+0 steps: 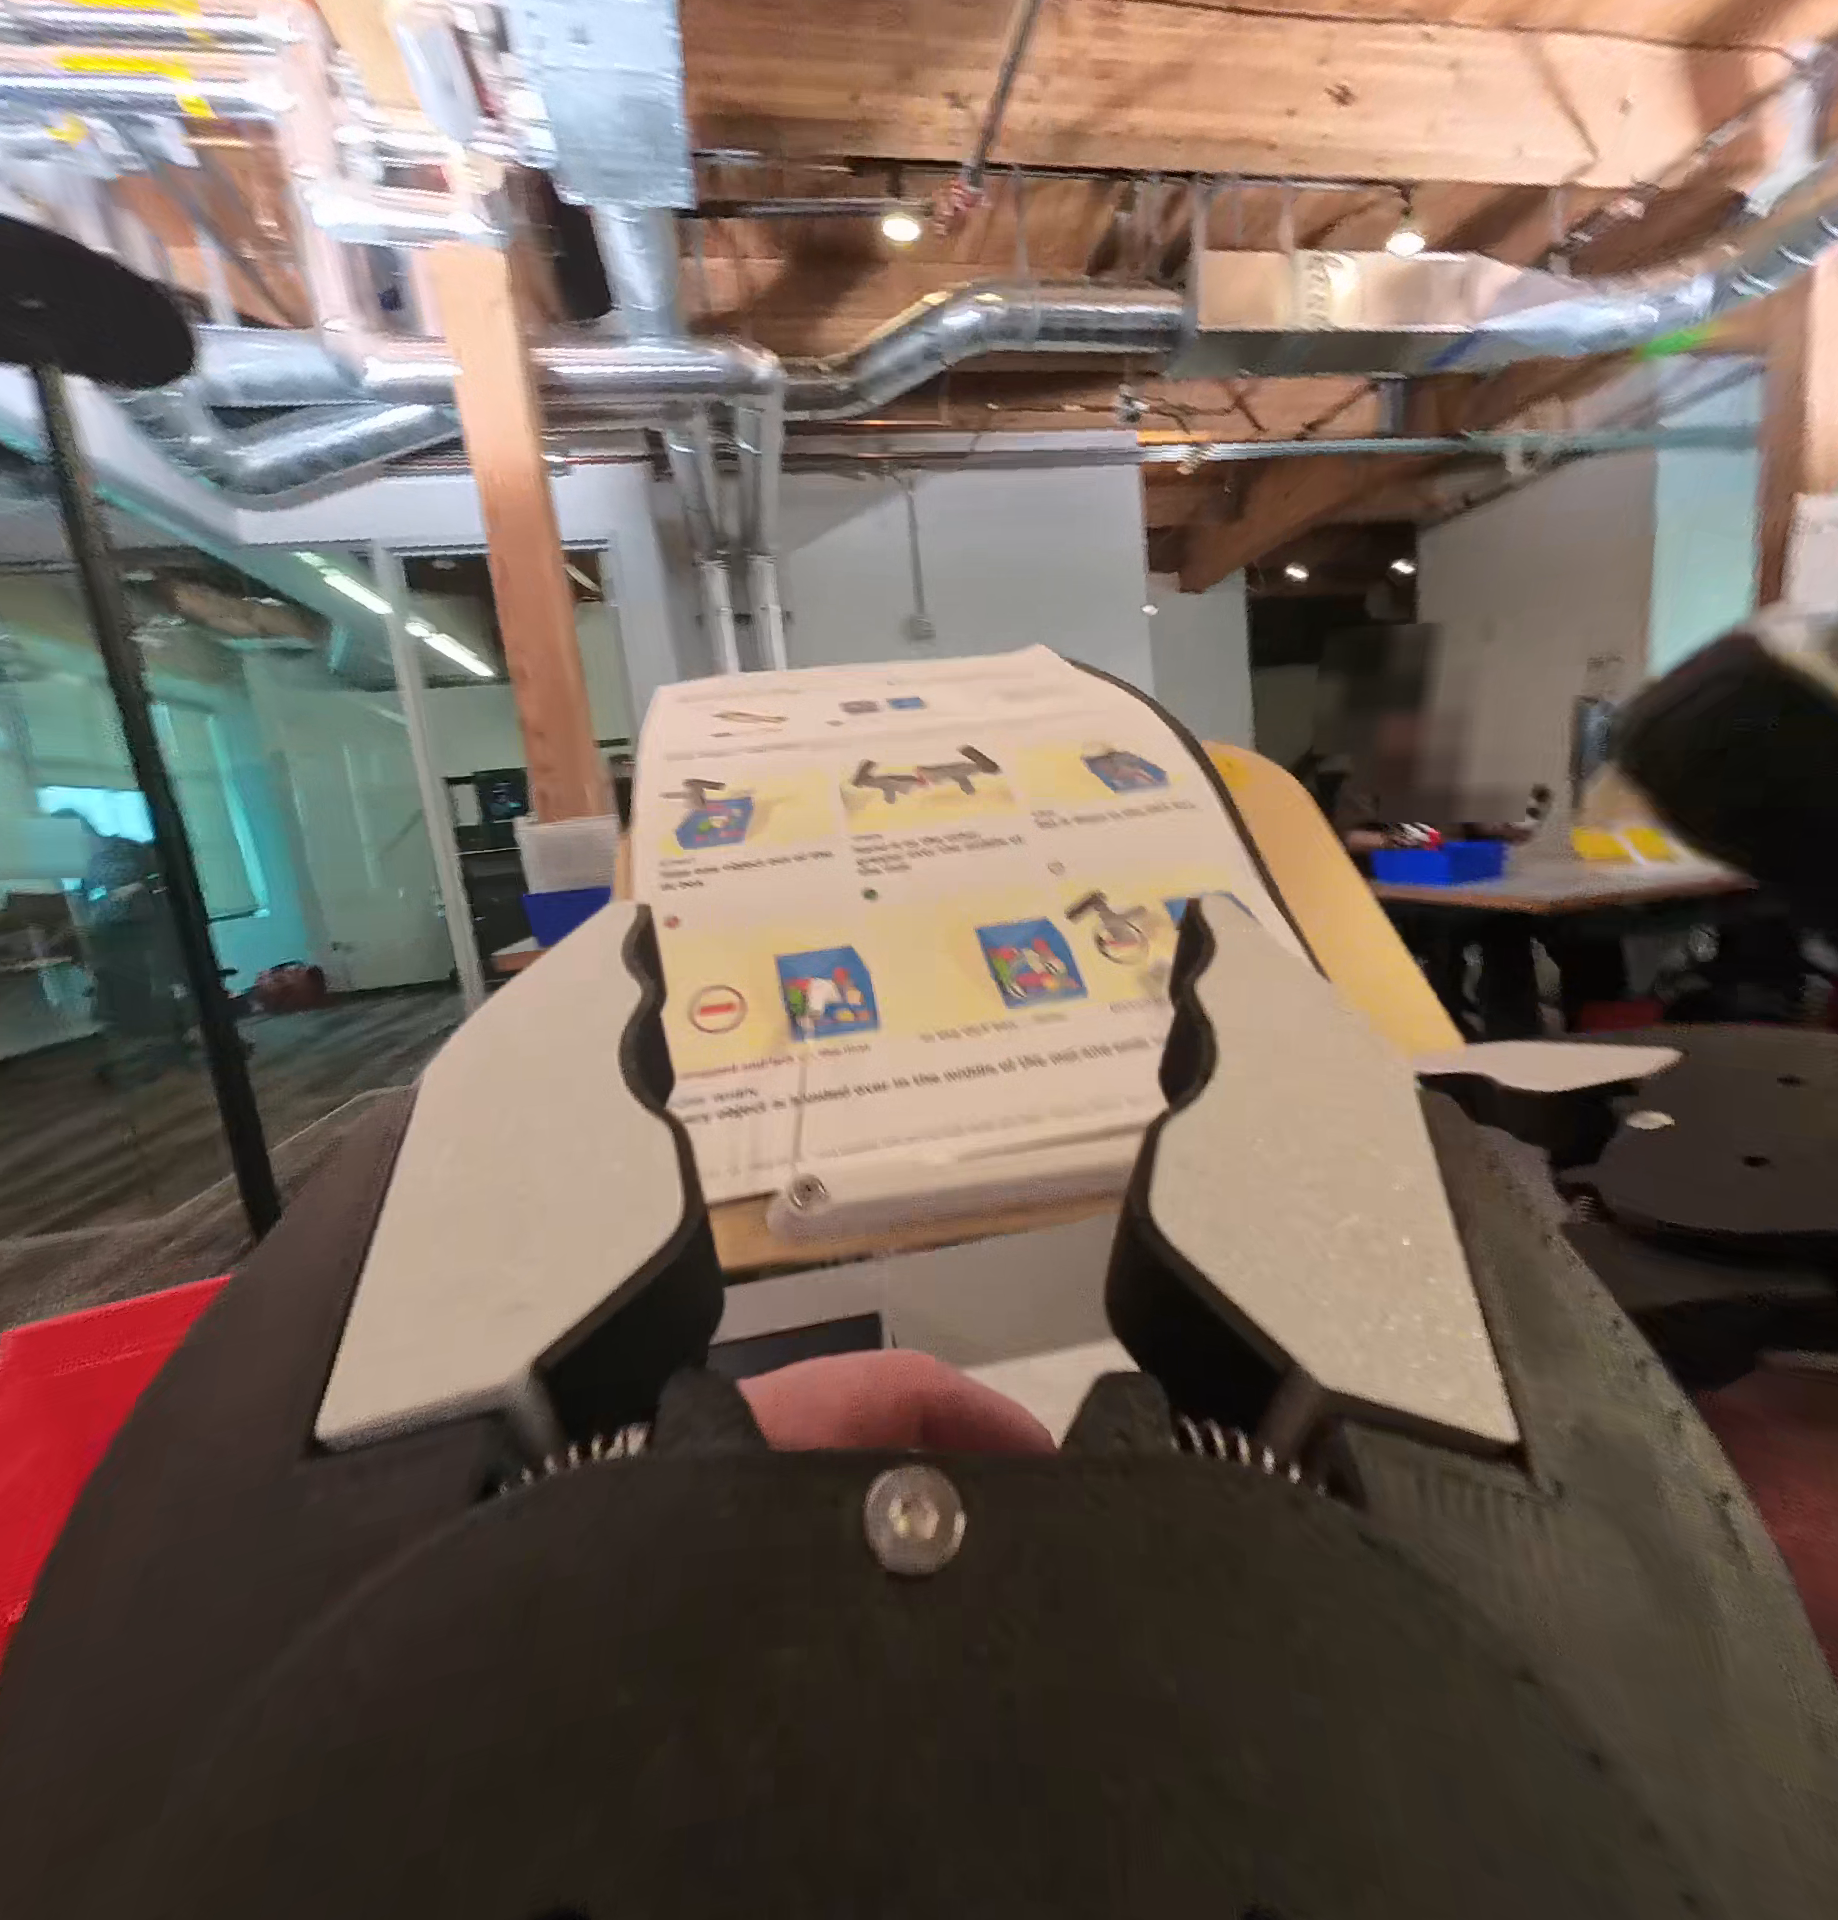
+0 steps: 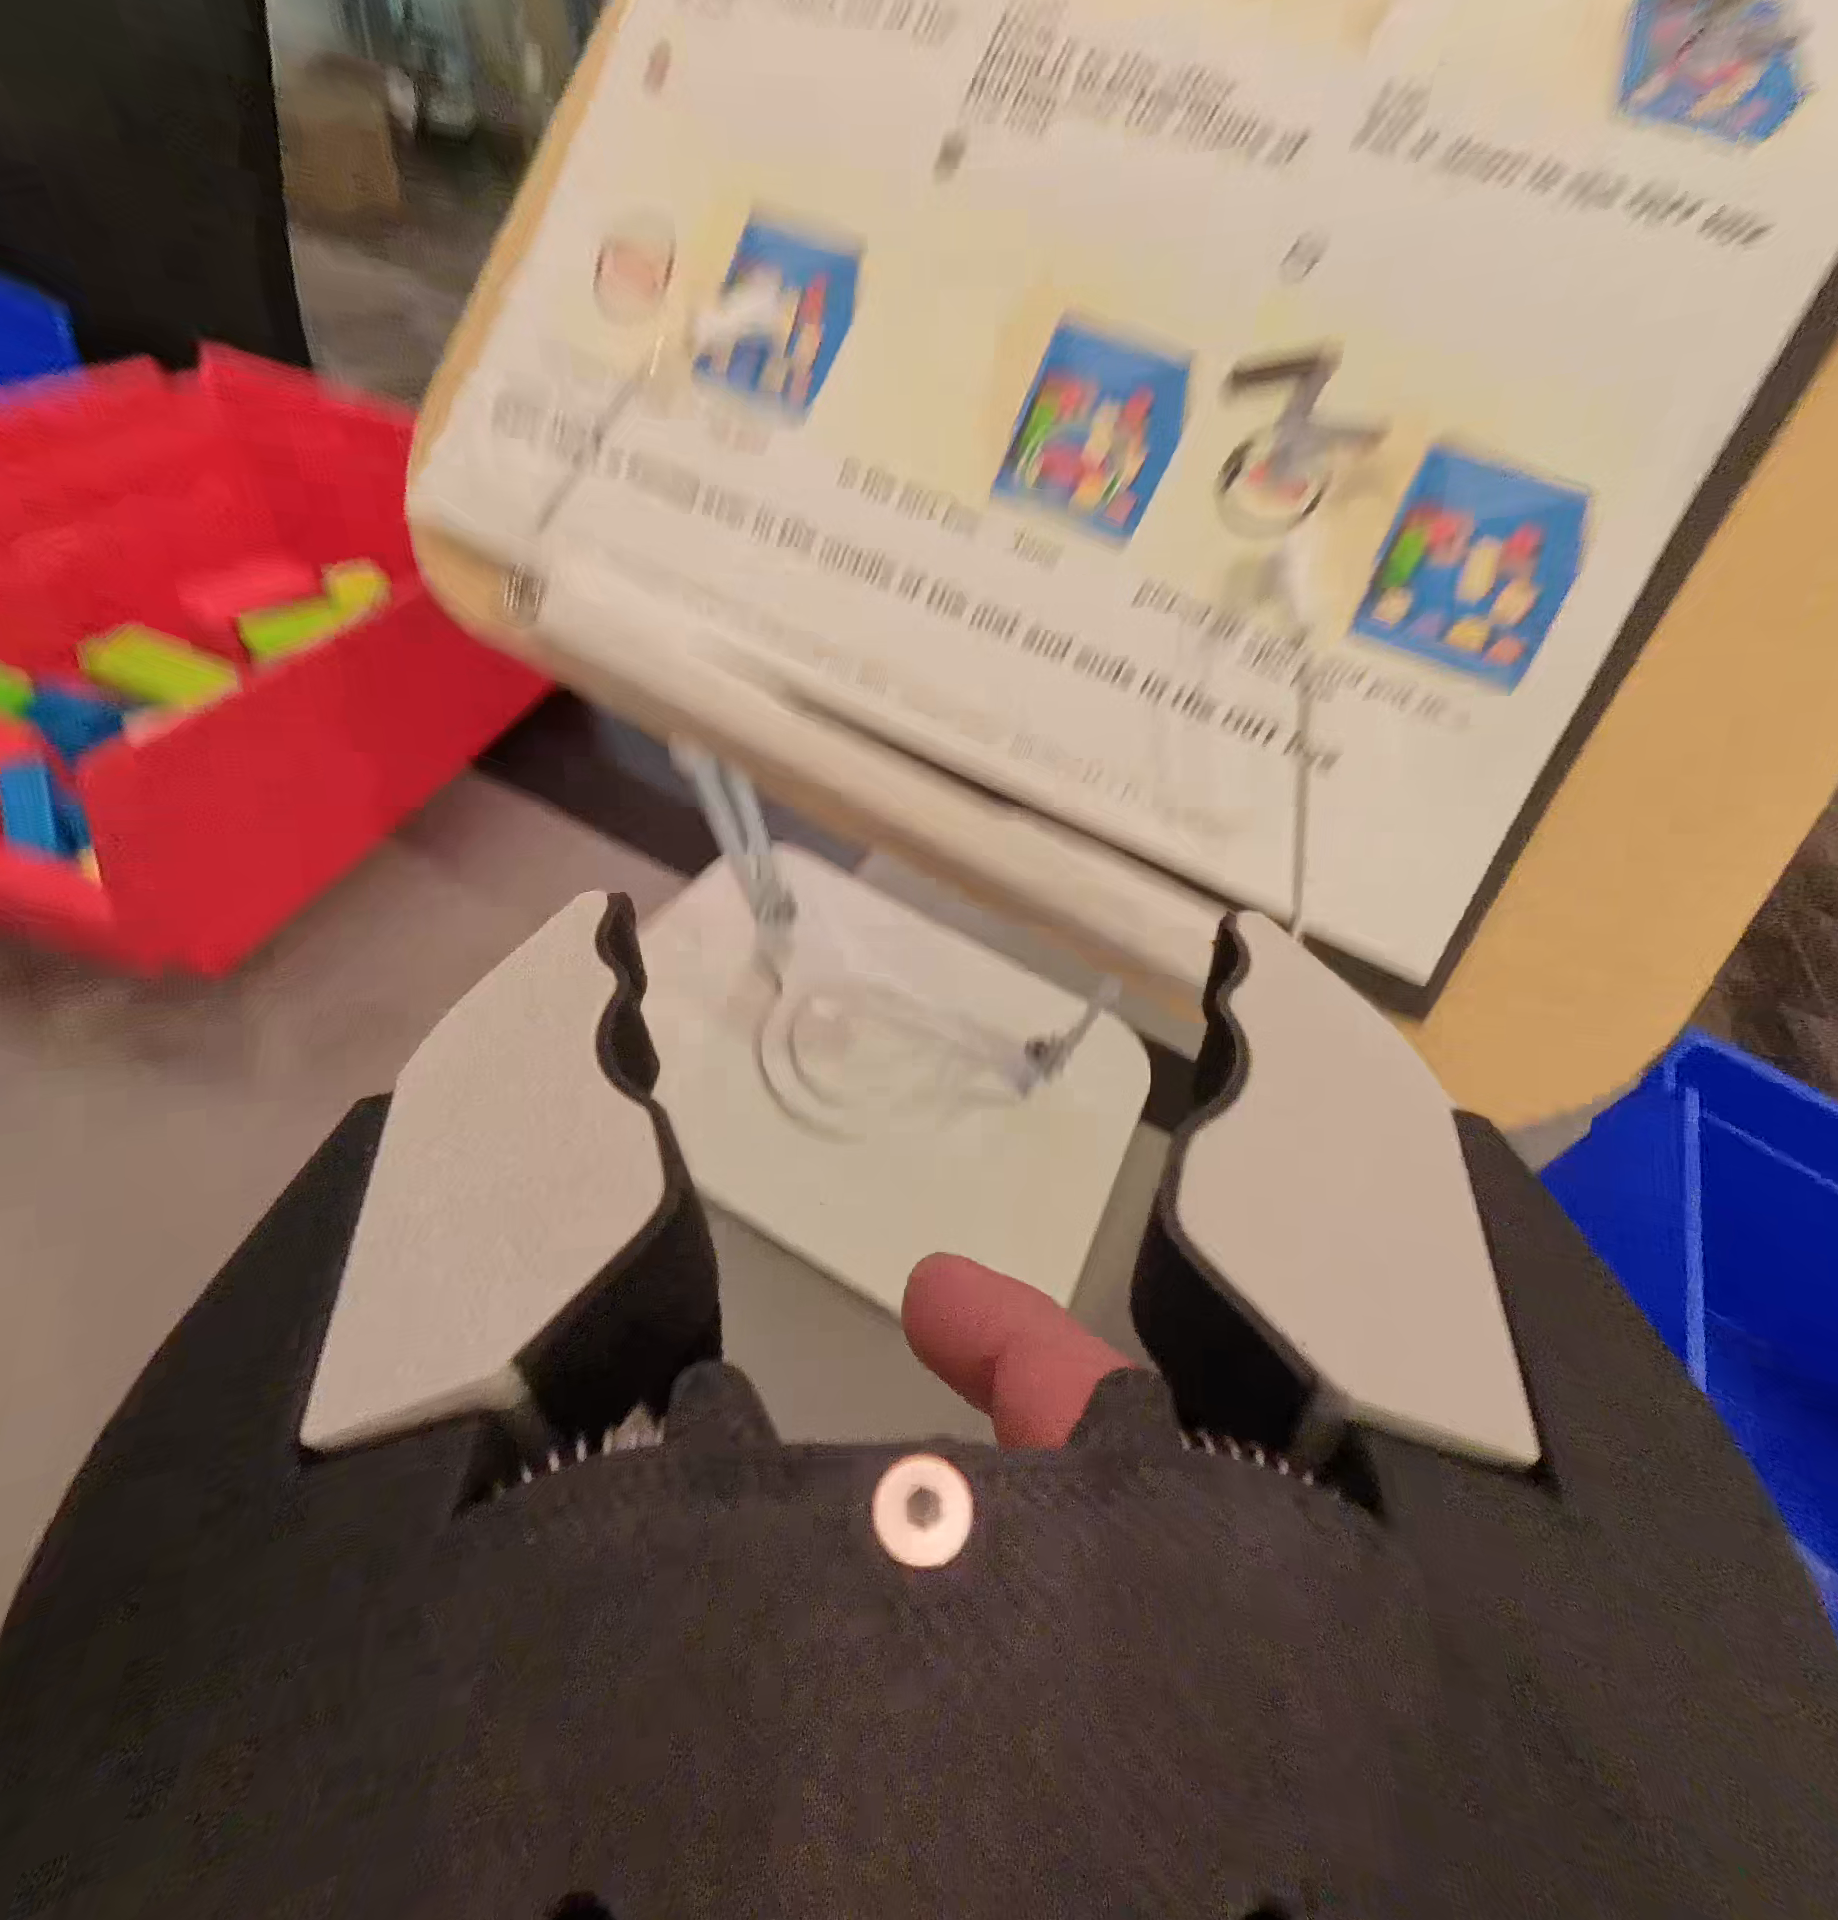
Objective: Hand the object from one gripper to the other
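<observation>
Left of hand-held gripper (image 2: 920, 997) — red bin (image 2: 271, 831)

instruction sheet stand (image 2: 998, 468) ahead, red bin (image 2: 219, 727) left

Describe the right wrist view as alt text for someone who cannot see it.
The open, empty right gripper points at a tilted stand holding a printed instruction sheet over a grey table. A red bin of coloured blocks sits left, a blue bin right.

Grey table (image 2: 219, 1143): red bin (image 2: 271, 790) of coloured blocks at left; white stand base (image 2: 894, 1174) at centre, carrying a tilted instruction board (image 2: 998, 623); blue bin (image 2: 1746, 1247) at right.
</observation>
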Motion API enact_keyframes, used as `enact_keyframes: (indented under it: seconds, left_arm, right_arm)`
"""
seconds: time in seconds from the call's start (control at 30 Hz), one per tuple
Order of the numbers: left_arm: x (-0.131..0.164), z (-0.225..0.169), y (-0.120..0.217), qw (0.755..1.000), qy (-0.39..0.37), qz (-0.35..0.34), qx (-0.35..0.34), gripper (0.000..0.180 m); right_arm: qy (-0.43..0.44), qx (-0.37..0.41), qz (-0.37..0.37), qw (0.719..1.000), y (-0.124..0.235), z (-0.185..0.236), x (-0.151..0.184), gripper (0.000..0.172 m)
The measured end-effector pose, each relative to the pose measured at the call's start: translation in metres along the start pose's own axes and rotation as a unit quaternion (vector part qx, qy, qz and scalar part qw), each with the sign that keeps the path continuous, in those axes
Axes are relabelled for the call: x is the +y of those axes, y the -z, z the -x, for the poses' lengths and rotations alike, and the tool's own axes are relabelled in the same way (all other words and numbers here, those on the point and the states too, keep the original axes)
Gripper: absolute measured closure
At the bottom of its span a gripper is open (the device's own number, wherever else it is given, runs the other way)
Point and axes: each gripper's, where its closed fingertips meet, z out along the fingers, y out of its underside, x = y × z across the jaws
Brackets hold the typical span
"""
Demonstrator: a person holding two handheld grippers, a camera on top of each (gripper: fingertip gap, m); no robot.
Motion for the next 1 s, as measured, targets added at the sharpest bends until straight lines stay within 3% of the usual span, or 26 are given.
enact_keyframes:
  seconds: [0.13, 0.2, 0.27, 0.4, 0.63, 0.87, 1.0]
  left_arm:
    - [0.009, 0.029, -0.020, 0.995, 0.061, -0.002, -0.081, 0.088]
    - [0.025, 0.035, -0.021, 0.990, 0.101, 0.001, -0.095, 0.088]
    - [0.039, 0.032, -0.023, 0.992, 0.089, 0.001, -0.093, 0.090]
    - [0.062, 0.021, -0.024, 0.998, 0.013, 0.018, -0.067, 0.089]
    - [0.103, 0.066, -0.017, 0.994, -0.027, 0.066, -0.086, 0.085]
    - [0.094, 0.084, -0.013, 0.991, -0.081, 0.055, -0.089, 0.085]
    - [0.054, 0.065, -0.023, 0.994, -0.069, 0.012, -0.080, 0.087]
  right_arm:
    - [-0.105, -0.009, -0.089, 0.990, -0.012, -0.013, -0.028, 0.075]
    - [-0.129, -0.014, -0.139, 0.982, -0.014, -0.015, -0.030, 0.081]
    - [-0.139, -0.032, -0.166, 0.976, -0.017, -0.009, -0.024, 0.082]
    - [-0.077, -0.032, -0.158, 0.984, -0.020, 0.002, -0.013, 0.081]
    - [0.029, -0.027, -0.149, 0.988, -0.004, -0.003, -0.020, 0.082]
    - [0.068, 0.010, -0.145, 0.987, 0.011, -0.041, -0.022, 0.081]
    - [0.063, 0.029, -0.151, 0.986, 0.017, -0.065, -0.026, 0.081]
